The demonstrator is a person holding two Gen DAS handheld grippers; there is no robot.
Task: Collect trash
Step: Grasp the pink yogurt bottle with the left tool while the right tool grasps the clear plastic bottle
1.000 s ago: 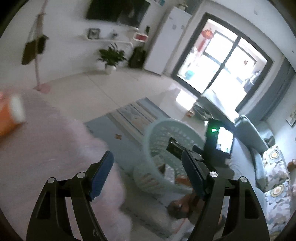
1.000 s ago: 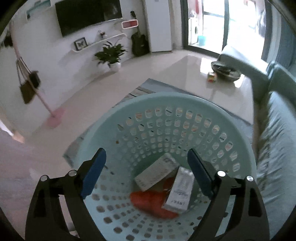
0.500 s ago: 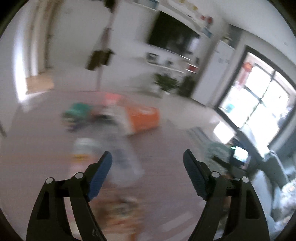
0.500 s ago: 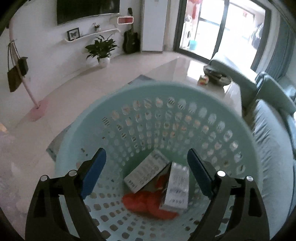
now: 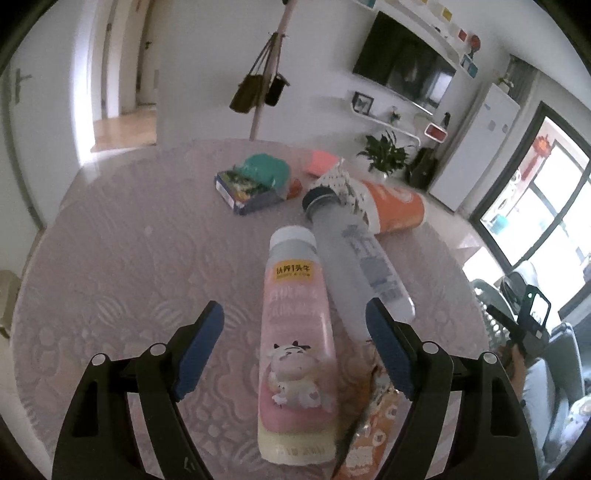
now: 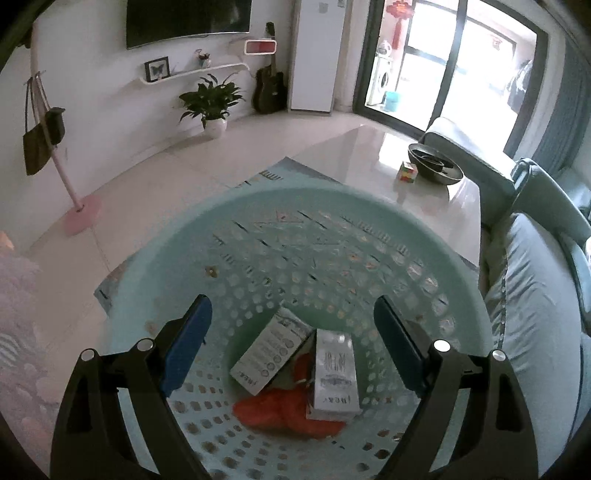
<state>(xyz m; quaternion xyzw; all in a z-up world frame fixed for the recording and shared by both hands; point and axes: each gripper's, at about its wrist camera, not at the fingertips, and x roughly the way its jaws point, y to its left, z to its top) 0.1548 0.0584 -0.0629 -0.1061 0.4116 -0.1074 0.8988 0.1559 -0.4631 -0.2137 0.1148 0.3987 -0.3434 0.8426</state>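
Now our left gripper (image 5: 293,338), fingers released, straddles the pink lying plastic milk bottle (image 5: 295,354) mid-table; our right gripper (image 6: 291,341) gapes empty above the pale-green perforated plastic basket (image 6: 369,258).

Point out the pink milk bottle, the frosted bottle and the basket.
pink milk bottle (image 5: 295,354), left wrist view, label middle
frosted bottle (image 5: 354,258), left wrist view, body
basket (image 6: 332,266), right wrist view, far inner wall

White walls, pale glossy tile floor (image 6: 155,177). Wall-mounted TV (image 6: 188,20) above a curved shelf (image 6: 195,72), potted plant (image 6: 212,101) and guitar (image 6: 269,86) below. White fridge (image 6: 317,55) beside a dark-framed glass door (image 6: 443,62), daylight pouring in. Grey sofa (image 6: 535,295) right, pink coat stand (image 6: 62,158) left.
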